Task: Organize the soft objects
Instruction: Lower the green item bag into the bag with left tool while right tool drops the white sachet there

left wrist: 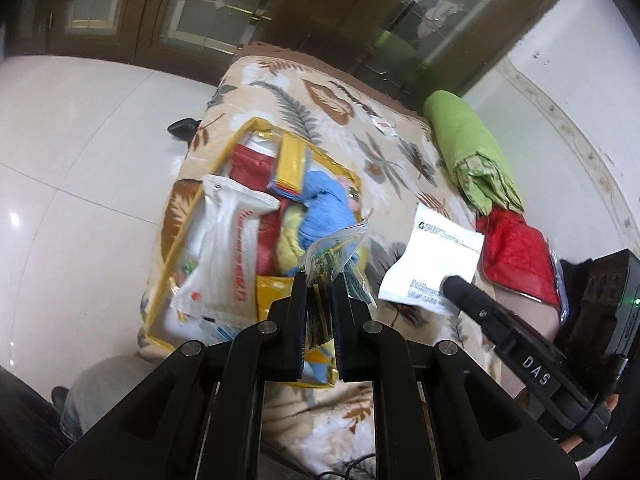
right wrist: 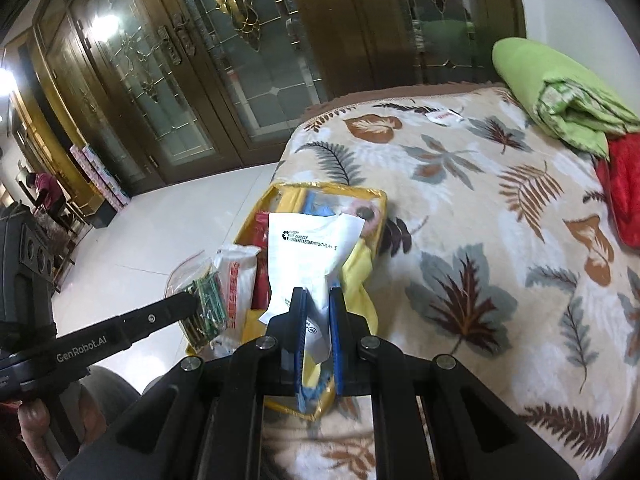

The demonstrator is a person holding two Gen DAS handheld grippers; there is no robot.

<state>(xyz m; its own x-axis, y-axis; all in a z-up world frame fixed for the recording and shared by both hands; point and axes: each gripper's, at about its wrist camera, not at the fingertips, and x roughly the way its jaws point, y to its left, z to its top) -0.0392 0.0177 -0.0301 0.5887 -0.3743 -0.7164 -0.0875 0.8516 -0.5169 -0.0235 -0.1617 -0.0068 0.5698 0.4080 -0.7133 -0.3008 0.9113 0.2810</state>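
Note:
My left gripper (left wrist: pixel 320 280) is shut on a clear zip bag (left wrist: pixel 334 254) holding green and yellow pieces, held above a yellow-trimmed storage bag (left wrist: pixel 256 126) on the leaf-patterned blanket (left wrist: pixel 400 152). The storage bag holds blue and yellow cloth (left wrist: pixel 324 208), red items and a white packet (left wrist: pixel 232 236). My right gripper (right wrist: pixel 318 294) is shut on a white plastic pouch (right wrist: pixel 308 248) with black print, above the same storage bag (right wrist: pixel 376 194). In the right wrist view the left gripper (right wrist: pixel 192 300) with its zip bag (right wrist: pixel 204 300) shows at the left. The right gripper's finger (left wrist: pixel 460 286) touches the white pouch (left wrist: pixel 436 264).
A folded green blanket (left wrist: pixel 468 148) and a red cloth (left wrist: pixel 516 252) lie by the wall at the bed's far side. A small white packet (left wrist: pixel 384 126) lies near the blanket's far edge. White tiled floor (left wrist: pixel 80 184) and wooden glass doors (right wrist: pixel 200 80) lie beyond. A person's knee (left wrist: pixel 100 384) is below.

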